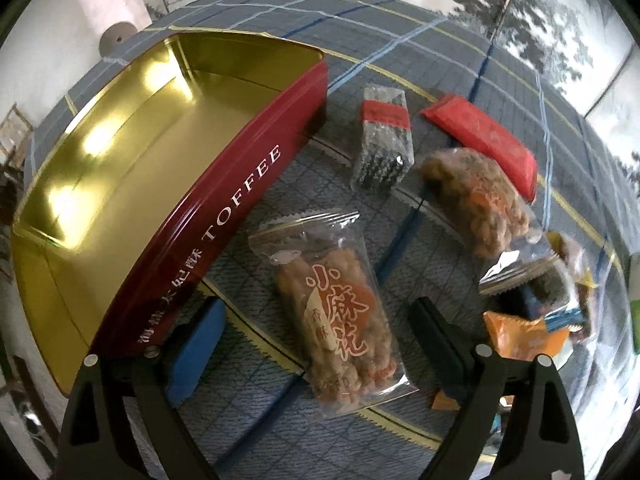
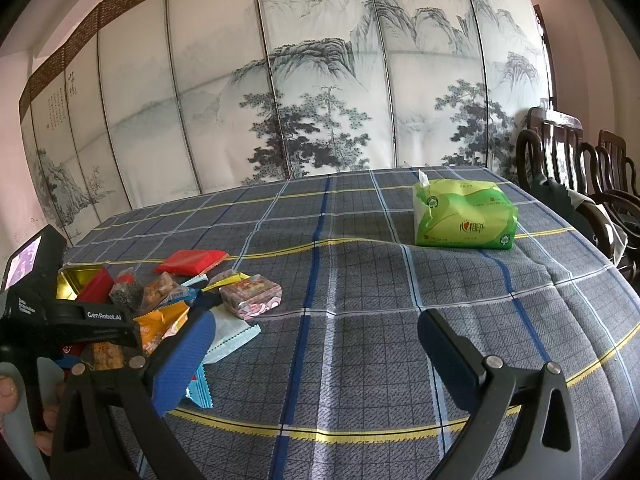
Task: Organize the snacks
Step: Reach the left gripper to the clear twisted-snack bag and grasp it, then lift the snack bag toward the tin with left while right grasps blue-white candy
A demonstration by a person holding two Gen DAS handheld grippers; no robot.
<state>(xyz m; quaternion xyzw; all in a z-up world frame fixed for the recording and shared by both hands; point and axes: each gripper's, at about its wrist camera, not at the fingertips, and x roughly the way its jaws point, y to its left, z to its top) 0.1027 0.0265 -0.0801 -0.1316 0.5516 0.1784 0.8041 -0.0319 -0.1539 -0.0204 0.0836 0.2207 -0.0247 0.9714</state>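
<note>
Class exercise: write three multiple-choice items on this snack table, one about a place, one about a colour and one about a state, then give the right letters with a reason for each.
1. Where does the clear twist-snack bag lie?
A. inside the tin
B. on the tablecloth beside the tin
C. on the tissue pack

2. What colour is the outside of the toffee tin?
A. red
B. green
C. white

3. What is in the tin?
A. it is full
B. one packet
C. nothing

Answers: 1 B, the bag lies on the tablecloth between the open fingers of the left hand-held gripper. 2 A, its lettered wall is red. 3 C, only the bare gold floor shows.
</note>
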